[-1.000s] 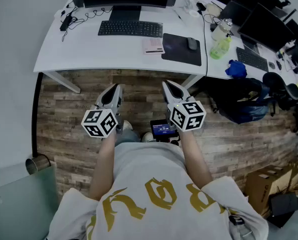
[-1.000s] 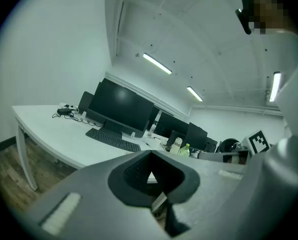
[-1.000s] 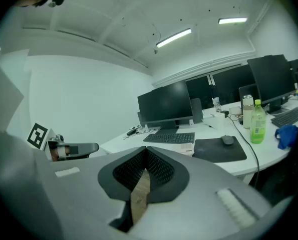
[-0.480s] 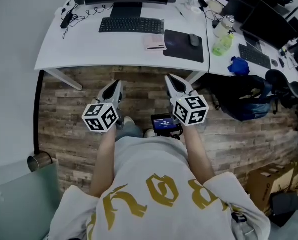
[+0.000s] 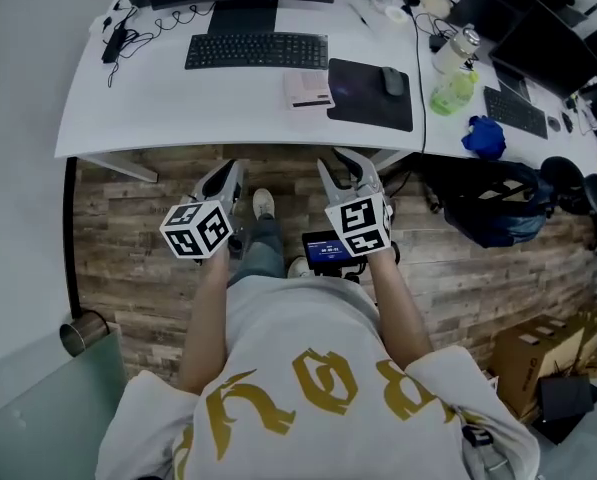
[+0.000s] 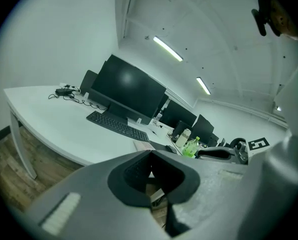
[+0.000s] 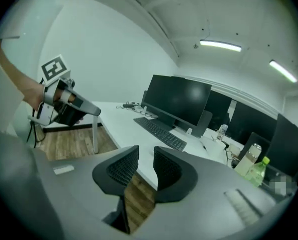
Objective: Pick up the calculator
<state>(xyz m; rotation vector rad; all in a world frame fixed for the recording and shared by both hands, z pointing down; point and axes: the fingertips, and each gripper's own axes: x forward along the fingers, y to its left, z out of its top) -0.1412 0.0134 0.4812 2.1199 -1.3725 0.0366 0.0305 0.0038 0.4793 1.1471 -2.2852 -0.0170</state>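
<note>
left hand-held gripper (image 5: 228, 174) clenched on nothing, right hand-held gripper (image 5: 345, 167) released with a narrow gap, also empty. both hang below the tabletop (image 5: 178, 103) edge. what looks like the calculator (image 5: 307, 89) lies flat ahead of the right one, well apart from it. likely risk: jaws skid off so thin a thing, shoving it into the keyboard (image 5: 256, 50). further right, a green bottle (image 5: 449, 93) – seemingly holding green liquid.

Calculator (image 5: 307, 88) on desk (image 5: 178, 103), left of mousepad (image 5: 363, 103)
</note>
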